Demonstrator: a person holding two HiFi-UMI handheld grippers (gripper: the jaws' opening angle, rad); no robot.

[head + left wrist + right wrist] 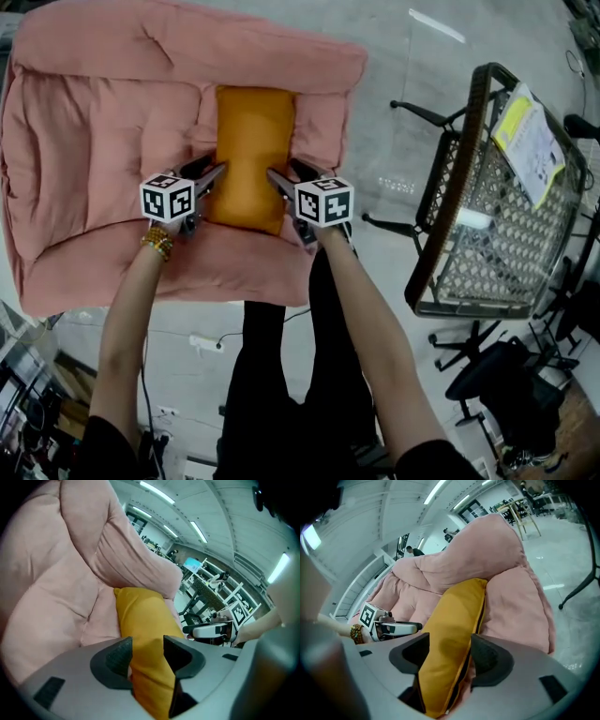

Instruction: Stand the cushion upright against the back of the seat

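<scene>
1. Head view: one pink seat [94,141] holding one orange cushion [253,141], which stands on edge against the backrest. Two grippers, left gripper [214,171] and right gripper [283,169], one at each side edge of the cushion. One wire chair [487,206] out beyond the right gripper, with one printed sheet [530,141] in it.
2. Left gripper view: left gripper [148,656] jaws well apart, the orange cushion [145,616] edge lying loose between the pads.
3. Right gripper view: right gripper [450,653] jaws wide apart, the opposite orange cushion [452,620] edge between them, with a gap at one pad.
</scene>
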